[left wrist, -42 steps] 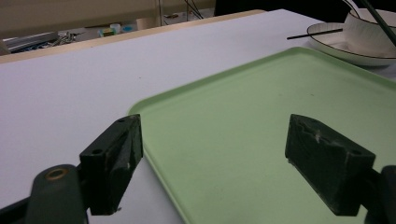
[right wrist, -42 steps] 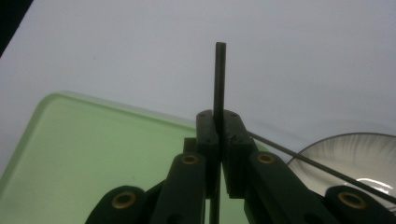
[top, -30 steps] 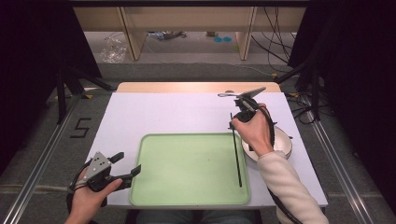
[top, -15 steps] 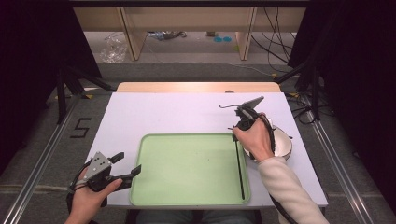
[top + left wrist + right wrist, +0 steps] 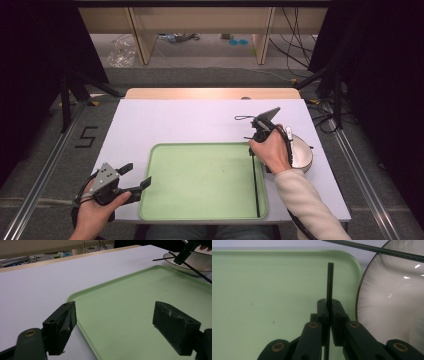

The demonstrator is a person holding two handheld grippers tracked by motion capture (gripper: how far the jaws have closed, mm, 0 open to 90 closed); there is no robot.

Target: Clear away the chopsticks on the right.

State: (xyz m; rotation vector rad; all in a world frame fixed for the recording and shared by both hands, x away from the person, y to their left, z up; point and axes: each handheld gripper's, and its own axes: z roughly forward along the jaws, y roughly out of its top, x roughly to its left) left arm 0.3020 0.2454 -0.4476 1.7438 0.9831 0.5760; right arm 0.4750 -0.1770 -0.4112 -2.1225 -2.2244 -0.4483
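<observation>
Holding a thin black stick tight between its closed jaws, the right gripper is keeping it over the green tray near the tray's right edge (a white bowl is sitting just beside the tray), while the left gripper is resting with jaws wide apart at the tray's left corner.

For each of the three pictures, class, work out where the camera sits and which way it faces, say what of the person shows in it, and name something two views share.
High view: fixed above the person's side, facing forward and down on the table; both forearms, the left gripper and right gripper show.
Left gripper view: rides the left gripper, facing across the green tray between its open fingers.
Right gripper view: rides the right gripper, facing down its shut fingers on a black chopstick.
Shared: both gripper views show the tray and the white bowl.
</observation>
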